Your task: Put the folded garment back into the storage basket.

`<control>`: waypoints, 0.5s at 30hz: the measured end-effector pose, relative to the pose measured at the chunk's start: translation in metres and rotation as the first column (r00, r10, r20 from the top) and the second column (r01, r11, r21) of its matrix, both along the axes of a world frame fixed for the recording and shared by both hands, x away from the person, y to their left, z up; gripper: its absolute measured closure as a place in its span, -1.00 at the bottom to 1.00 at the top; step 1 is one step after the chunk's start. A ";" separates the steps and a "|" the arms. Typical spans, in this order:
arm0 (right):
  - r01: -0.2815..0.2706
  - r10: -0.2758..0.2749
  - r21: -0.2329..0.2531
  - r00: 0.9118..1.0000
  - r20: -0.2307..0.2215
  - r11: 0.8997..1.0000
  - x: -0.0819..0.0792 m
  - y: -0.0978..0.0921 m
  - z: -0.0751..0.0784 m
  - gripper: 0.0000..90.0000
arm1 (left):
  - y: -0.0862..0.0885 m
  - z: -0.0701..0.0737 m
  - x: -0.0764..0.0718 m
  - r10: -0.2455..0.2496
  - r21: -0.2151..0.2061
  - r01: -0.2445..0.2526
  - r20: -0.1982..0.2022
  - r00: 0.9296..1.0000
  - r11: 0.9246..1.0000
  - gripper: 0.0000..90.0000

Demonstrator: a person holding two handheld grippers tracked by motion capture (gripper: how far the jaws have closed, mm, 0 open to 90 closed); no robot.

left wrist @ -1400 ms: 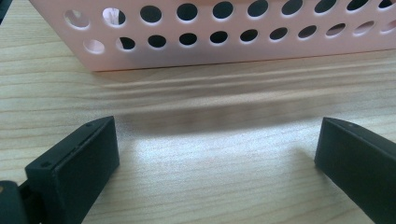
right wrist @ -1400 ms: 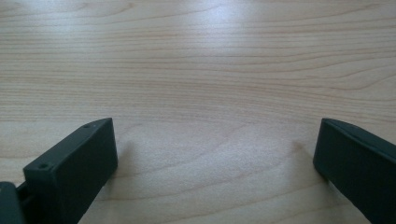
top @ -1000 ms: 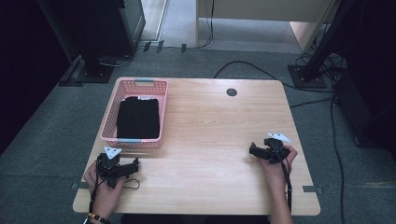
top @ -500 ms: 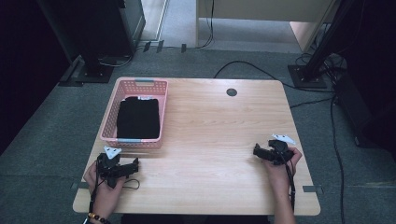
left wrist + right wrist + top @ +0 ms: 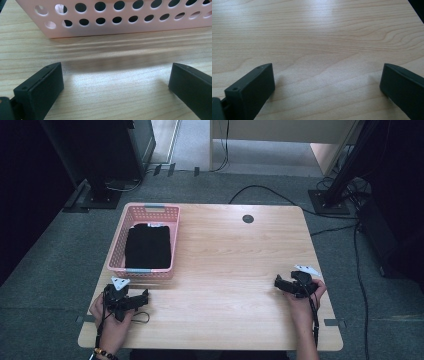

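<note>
Grey carpet is surrounding a light wooden table (image 5: 225,270), with black cables trailing across the floor behind it. A pink perforated plastic basket (image 5: 116,255) is sitting at the table's left side, and a folded black cloth (image 5: 148,246) is lying flat inside it. The left gripper (image 5: 144,296) is resting low near the front left corner, just in front of the basket's near wall, held in the person's left hand (image 5: 114,320). In the left gripper view its jaws are standing wide apart over bare wood, grasping nothing, with the basket's holed wall (image 5: 125,17) just ahead. The right gripper (image 5: 277,282) is lying well apart from the basket, near the table's right edge, in the right hand (image 5: 302,302). Its jaws are likewise spread wide and released over plain wood grain (image 5: 317,50).
</note>
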State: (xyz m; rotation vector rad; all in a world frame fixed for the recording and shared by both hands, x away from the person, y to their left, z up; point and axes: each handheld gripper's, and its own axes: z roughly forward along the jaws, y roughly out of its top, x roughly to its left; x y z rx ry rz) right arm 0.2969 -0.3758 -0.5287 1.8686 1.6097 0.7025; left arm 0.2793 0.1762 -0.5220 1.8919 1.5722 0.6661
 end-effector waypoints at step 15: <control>0.020 -0.020 0.000 1.000 0.000 1.000 -0.007 -0.011 0.000 -1.00 | 0.000 0.000 0.000 0.000 0.000 0.000 0.000 1.000 1.000 -1.00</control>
